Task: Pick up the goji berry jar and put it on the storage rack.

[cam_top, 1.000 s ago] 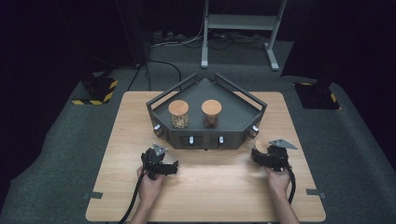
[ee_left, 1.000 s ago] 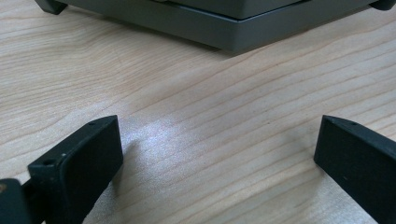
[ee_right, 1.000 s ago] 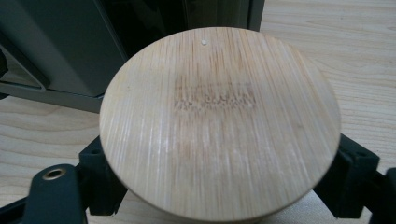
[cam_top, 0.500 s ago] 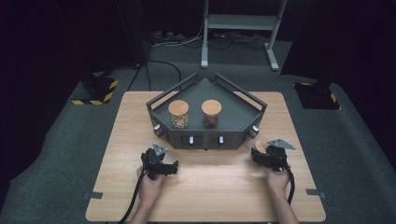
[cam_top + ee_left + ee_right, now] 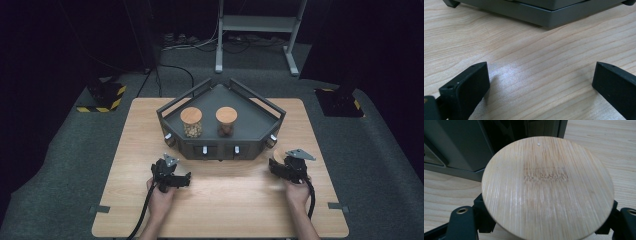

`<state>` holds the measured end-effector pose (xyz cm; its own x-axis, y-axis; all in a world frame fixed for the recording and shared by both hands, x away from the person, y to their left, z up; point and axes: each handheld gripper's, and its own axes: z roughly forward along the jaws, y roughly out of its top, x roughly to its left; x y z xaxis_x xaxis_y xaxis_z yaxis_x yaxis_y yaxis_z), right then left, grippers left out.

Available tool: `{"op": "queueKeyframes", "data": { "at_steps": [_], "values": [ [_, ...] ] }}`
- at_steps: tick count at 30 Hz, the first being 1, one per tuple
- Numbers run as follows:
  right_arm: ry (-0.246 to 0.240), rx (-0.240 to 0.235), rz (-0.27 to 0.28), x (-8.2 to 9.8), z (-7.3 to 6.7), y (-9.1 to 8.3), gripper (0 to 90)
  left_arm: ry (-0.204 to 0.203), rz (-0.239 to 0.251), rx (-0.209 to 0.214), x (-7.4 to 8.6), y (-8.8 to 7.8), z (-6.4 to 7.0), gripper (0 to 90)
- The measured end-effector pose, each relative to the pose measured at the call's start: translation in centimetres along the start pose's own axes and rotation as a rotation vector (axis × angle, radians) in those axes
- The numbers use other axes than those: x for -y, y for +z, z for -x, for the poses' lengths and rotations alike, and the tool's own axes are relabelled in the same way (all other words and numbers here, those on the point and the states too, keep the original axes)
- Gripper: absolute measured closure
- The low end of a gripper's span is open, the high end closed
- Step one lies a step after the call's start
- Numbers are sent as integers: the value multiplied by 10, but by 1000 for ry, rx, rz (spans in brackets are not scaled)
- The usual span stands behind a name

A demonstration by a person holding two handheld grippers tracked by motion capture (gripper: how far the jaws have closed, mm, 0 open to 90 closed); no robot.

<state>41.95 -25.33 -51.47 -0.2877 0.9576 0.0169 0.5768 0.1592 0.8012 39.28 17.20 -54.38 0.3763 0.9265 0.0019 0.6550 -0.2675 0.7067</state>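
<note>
My right gripper rests on the table just right of the tray's front and is shut on a round wooden lid. The lid's flat face is turned toward the camera in the right gripper view, with a jaw at each side of it; in the high view its tan edge shows beside the gripper. My left gripper lies on the table before the tray's left front. Its jaws stand wide open over bare wood.
A dark grey tray with raised rails sits mid-table. Two jars with wooden lids stand in it, the left jar with pale contents and the right jar with darker ones. Knobs line the tray's front wall.
</note>
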Motion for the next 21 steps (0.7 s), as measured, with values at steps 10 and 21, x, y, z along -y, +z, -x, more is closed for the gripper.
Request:
{"op": "queueKeyframes", "data": {
  "at_steps": [10, 21],
  "values": [
    [11, -18, 6, -1, 1, -3, 260, 0, 0, 0, 0, 0, 0, 13],
    [8, -41, 32, -2, -1, -9, 261, 0, 0, 0, 0, 0, 0, 13]
  ]
}}
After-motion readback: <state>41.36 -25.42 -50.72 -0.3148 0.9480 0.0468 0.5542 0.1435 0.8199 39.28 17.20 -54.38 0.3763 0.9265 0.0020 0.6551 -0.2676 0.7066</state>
